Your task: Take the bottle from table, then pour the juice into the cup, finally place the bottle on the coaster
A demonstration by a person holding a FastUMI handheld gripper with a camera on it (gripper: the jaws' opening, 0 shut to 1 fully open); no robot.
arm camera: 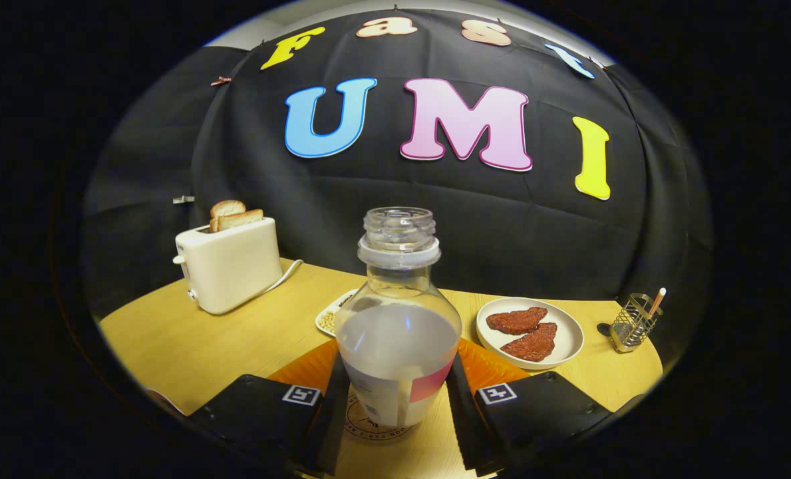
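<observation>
A clear plastic bottle (398,319) with no cap stands upright between my fingers, about half full of a pale cloudy liquid. Its base rests on a round light coaster (363,422) with printed lettering on the wooden table (189,346). My gripper (395,359) has one finger on each side of the bottle's lower body, and both seem to press against it. The bottle's wide body hides the middle of the table behind it.
An orange mat (491,369) lies under and behind the coaster. A cream toaster (229,269) with bread slices stands back left. A small dish (332,318) sits behind the bottle, a white plate (568,339) with two red patties to the right, a wire holder (631,322) far right.
</observation>
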